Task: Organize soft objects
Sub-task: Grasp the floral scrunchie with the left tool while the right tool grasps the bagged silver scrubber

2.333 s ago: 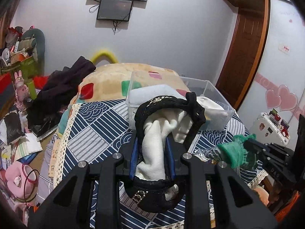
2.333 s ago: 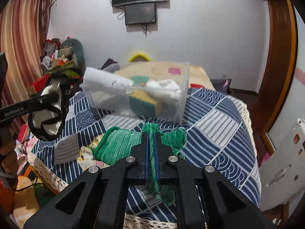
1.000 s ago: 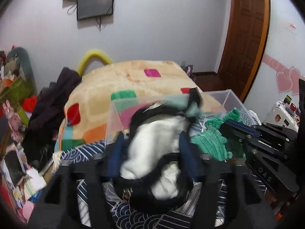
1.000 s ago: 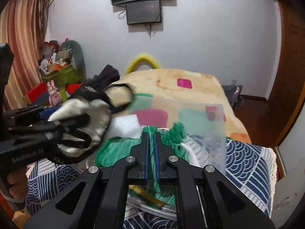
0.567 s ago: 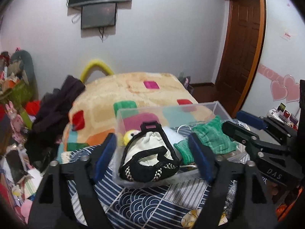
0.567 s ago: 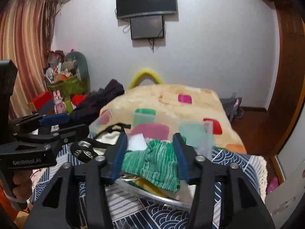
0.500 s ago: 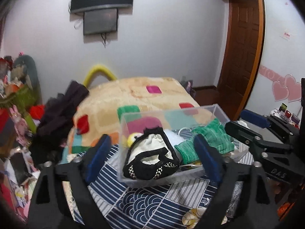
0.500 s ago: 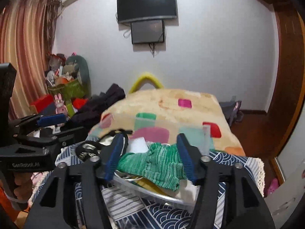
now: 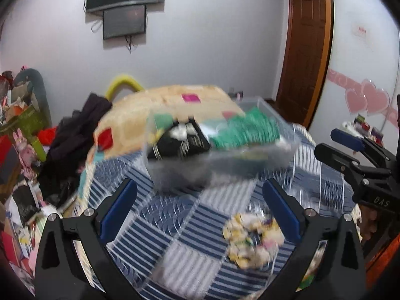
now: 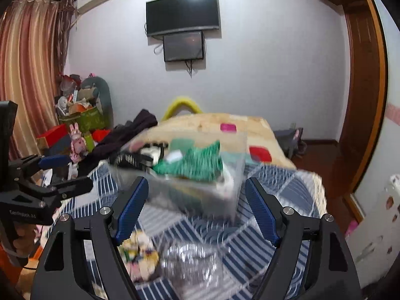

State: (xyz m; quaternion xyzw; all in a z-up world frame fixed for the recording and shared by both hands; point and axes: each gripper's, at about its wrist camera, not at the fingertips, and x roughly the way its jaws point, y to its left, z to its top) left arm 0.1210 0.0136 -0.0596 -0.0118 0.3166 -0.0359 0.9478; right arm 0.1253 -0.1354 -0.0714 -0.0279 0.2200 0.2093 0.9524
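Your left tongs [image 9: 198, 208], lower centre, are opening, empty: their black-and-white pouch [image 9: 178, 141] now lies mid-frame in the clear bin [image 9: 280, 150]. Right tongs [image 10: 196, 203], also opening, dropped the green knit [image 10: 200, 162] beside it; both stowed.

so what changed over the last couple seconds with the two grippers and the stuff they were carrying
Both let go. The left gripper dropped the black-and-white pouch into the clear bin; the right gripper dropped the green knit piece beside it. Both jaws are opening with nothing between them, and both grippers have backed off from the bin. The bin stayed on the striped bedspread.
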